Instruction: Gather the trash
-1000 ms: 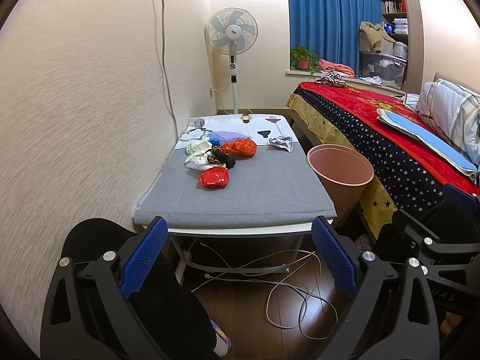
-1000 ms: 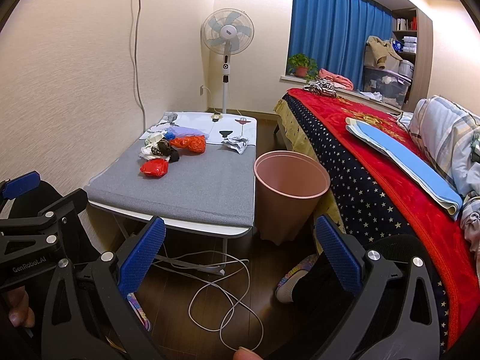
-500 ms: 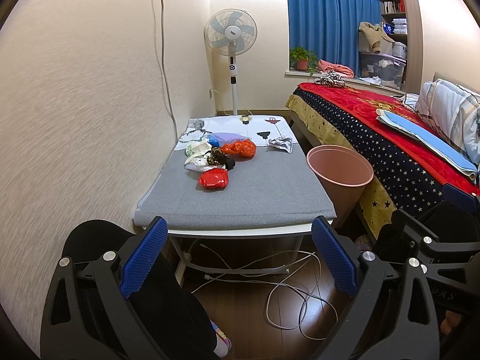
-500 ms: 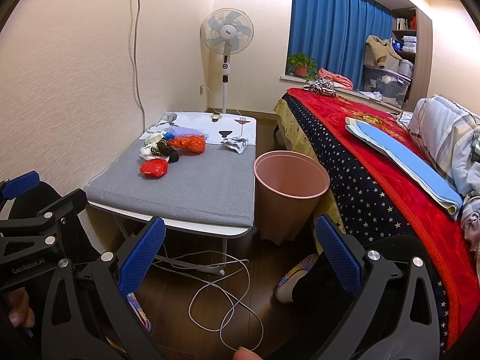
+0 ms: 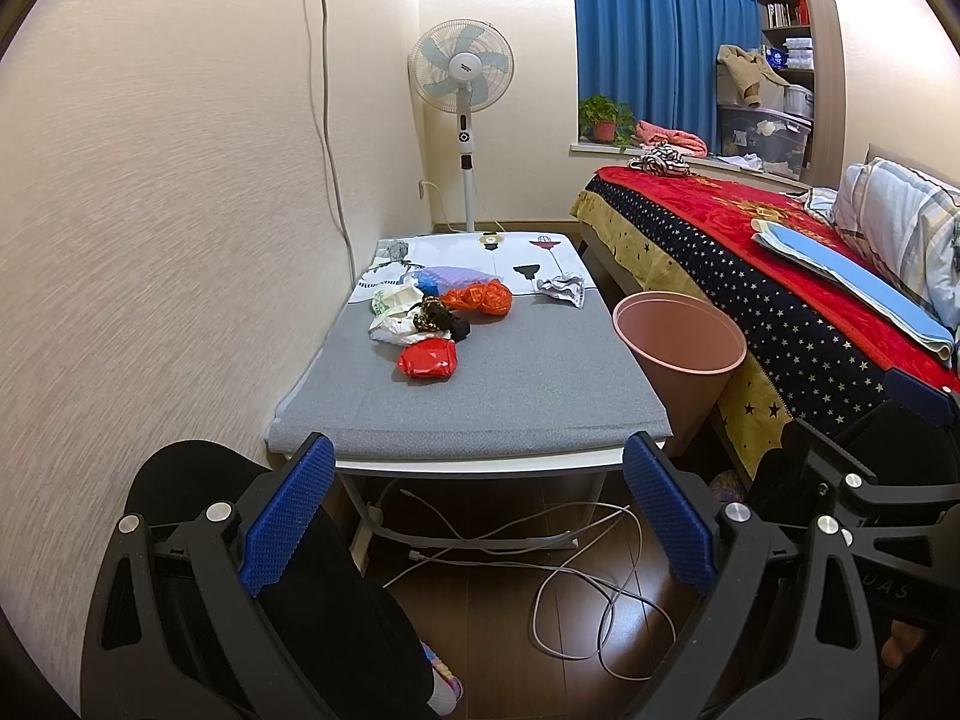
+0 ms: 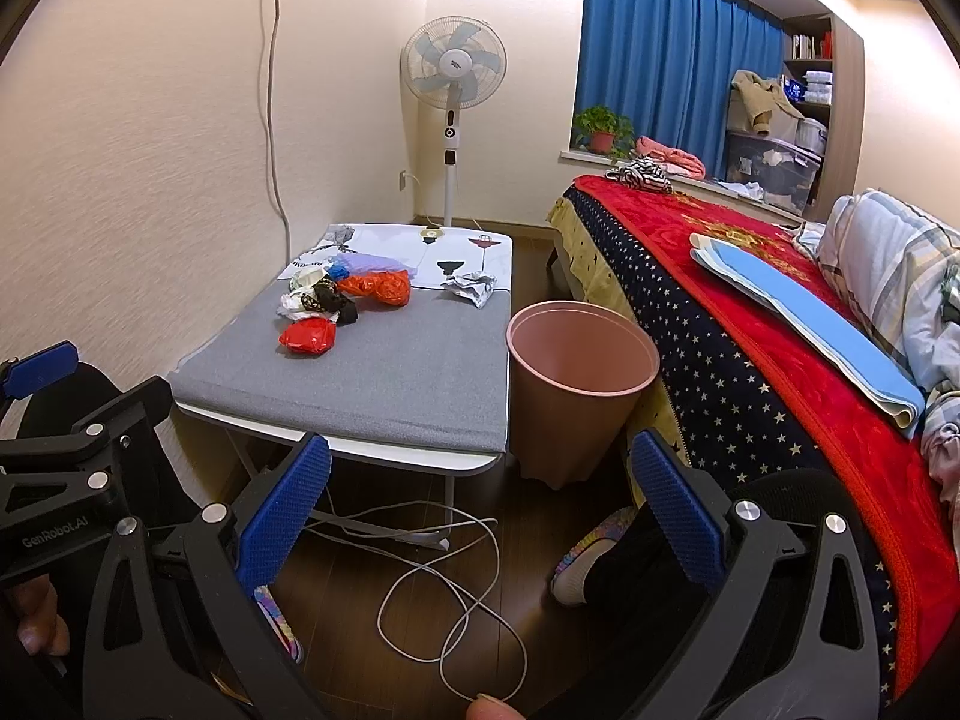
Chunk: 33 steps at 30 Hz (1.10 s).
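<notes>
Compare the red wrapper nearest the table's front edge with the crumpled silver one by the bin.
The red wrapper is glossy, puffed and rounded; the silver wrapper is flatter, creased and dull grey-white. The red wrapper lies against the trash pile, while the silver wrapper lies alone, farther back and nearer the pink bin. Both rest on the table, untouched.

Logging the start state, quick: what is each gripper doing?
Left gripper: open, holding nothing.
Right gripper: open, holding nothing.

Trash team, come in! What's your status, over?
Left gripper and right gripper open, empty, short of the table. Trash pile untouched; pink bin empty beside the table. Path clear.
</notes>
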Motion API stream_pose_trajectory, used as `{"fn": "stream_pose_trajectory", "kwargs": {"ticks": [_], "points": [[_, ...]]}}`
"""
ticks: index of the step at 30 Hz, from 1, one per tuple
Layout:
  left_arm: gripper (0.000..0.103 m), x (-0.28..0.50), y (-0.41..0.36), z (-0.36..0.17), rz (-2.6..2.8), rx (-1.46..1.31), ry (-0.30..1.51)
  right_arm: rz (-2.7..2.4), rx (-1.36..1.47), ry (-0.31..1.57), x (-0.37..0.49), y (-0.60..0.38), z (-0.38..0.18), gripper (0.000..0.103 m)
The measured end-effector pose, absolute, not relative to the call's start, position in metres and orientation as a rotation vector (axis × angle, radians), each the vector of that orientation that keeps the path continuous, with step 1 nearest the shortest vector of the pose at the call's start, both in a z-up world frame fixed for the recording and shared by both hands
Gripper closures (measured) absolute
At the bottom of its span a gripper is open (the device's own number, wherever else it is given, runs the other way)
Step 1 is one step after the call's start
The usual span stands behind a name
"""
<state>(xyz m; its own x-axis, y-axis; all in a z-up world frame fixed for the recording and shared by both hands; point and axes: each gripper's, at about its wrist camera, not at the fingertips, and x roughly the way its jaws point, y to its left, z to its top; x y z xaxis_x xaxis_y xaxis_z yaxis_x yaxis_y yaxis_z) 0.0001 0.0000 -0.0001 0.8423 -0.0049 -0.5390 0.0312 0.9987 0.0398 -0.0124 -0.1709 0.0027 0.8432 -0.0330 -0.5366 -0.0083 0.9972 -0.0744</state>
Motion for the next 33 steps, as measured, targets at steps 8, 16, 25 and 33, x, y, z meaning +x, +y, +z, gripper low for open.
{"fn": "stream_pose_trajectory", "kwargs": {"ticks": [8,16,25,33], "points": [[0.009,0.0013,-0.0022,0.0005,-0.019,0.047,0.567,-0.014,-0.075,0.569,-0.0128,-0.1713,0.0023,0.005],[0.009,0.0013,-0.0022,0.0006,-0.019,0.048,0.567,-0.013,-0.074,0.569,-0.0128,-0.1719,0.0023,0.005],[0.009,0.0012,-0.0022,0.0005,-0.019,0.047,0.566,-0.012,-0.074,0.57,-0.0125,-0.1716,0.0017,0.005],[0.009,0.001,-0.0026,0.0022,-0.021,0.045,0.57,-0.013,-0.073,0.571,-0.0124,-0.1725,0.0014,0.005]]}}
